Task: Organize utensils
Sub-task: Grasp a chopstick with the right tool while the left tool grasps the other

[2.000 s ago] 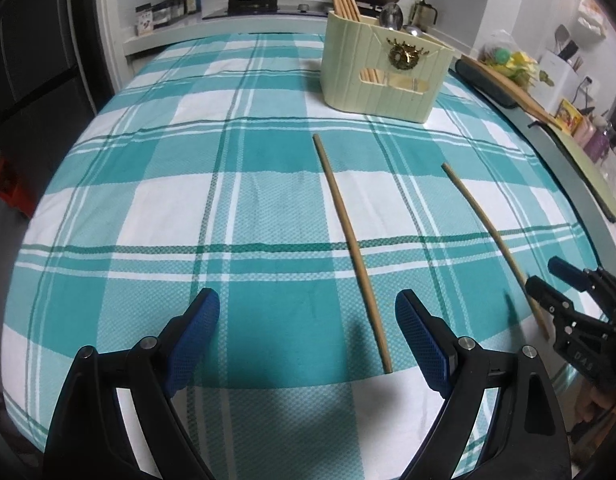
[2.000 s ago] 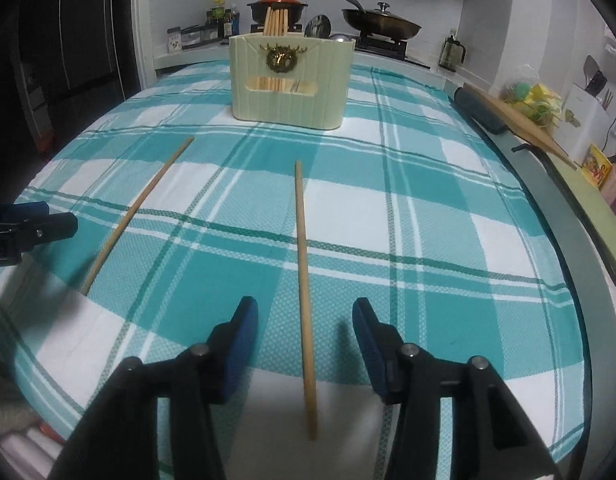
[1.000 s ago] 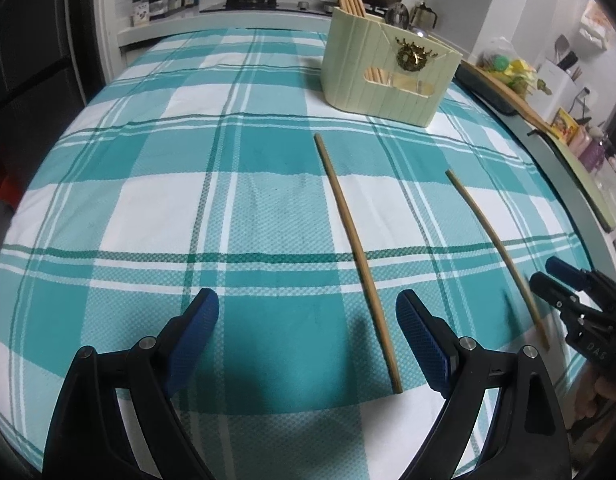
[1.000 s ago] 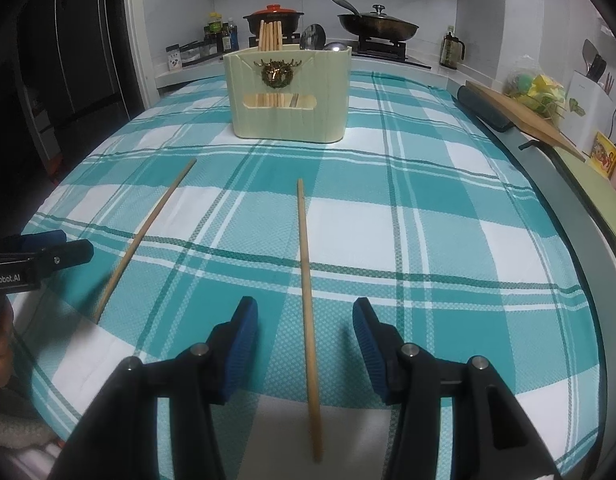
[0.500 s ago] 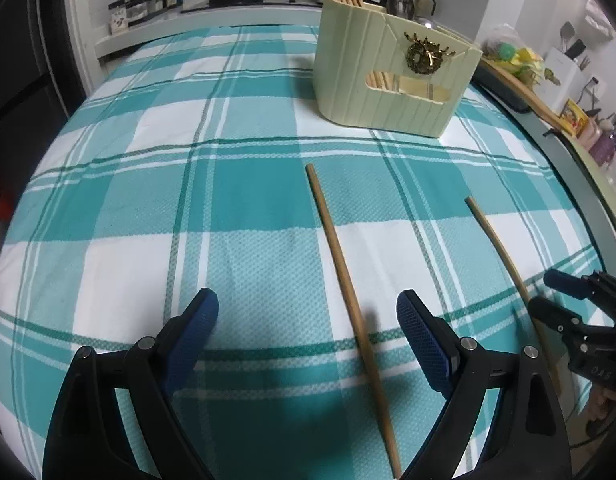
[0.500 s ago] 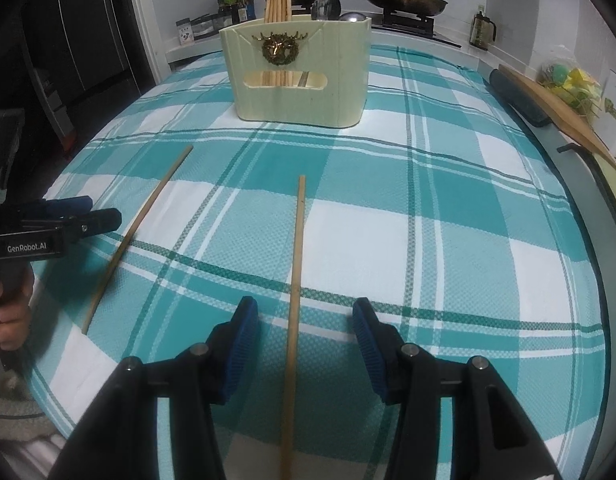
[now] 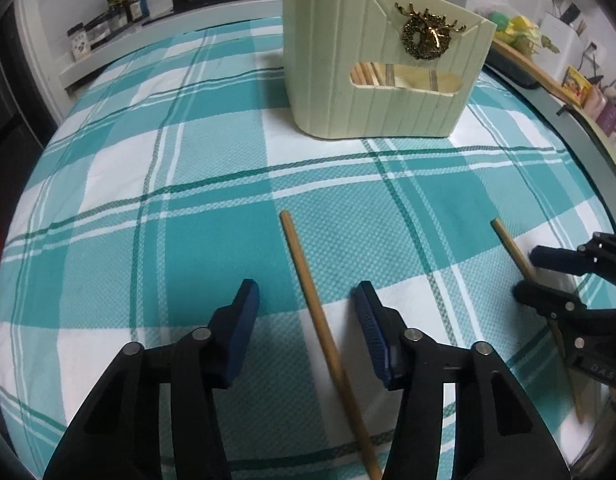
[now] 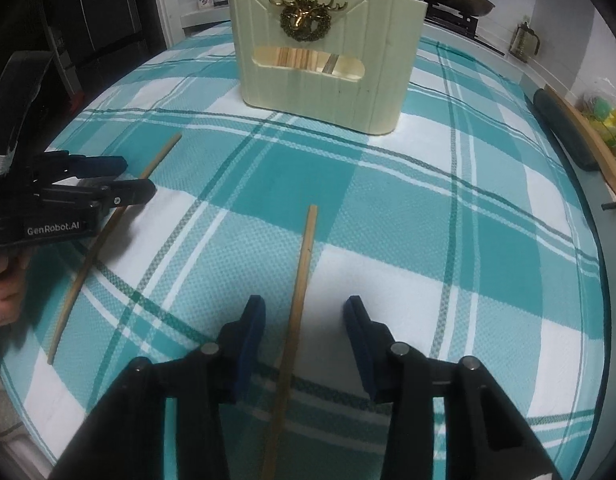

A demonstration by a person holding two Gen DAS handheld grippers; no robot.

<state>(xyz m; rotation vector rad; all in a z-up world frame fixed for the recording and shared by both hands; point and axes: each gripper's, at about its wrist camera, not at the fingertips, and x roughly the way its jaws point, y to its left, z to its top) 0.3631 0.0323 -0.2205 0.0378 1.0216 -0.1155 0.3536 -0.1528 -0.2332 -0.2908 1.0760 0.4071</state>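
Left claw (image 7: 306, 306) fills the bottom of the left wrist view, its blue pads just closing in yet apart, straddling a wooden chopstick (image 7: 325, 334) without touching it. That stick lies flat on the teal-and-white checked cloth (image 7: 148, 184) covering the counter. Beyond stands a cream utensil holder (image 7: 371, 64) with more sticks inside. At the right edge, the other claw sits over a second chopstick (image 7: 511, 248).

Right claw (image 8: 304, 320) in the right wrist view has also been narrowing, pads apart on either side of its chopstick (image 8: 302, 276), not gripping. The holder (image 8: 323, 56) stands ahead. The left claw (image 8: 120, 182) hangs over its stick (image 8: 92, 252) at the left.
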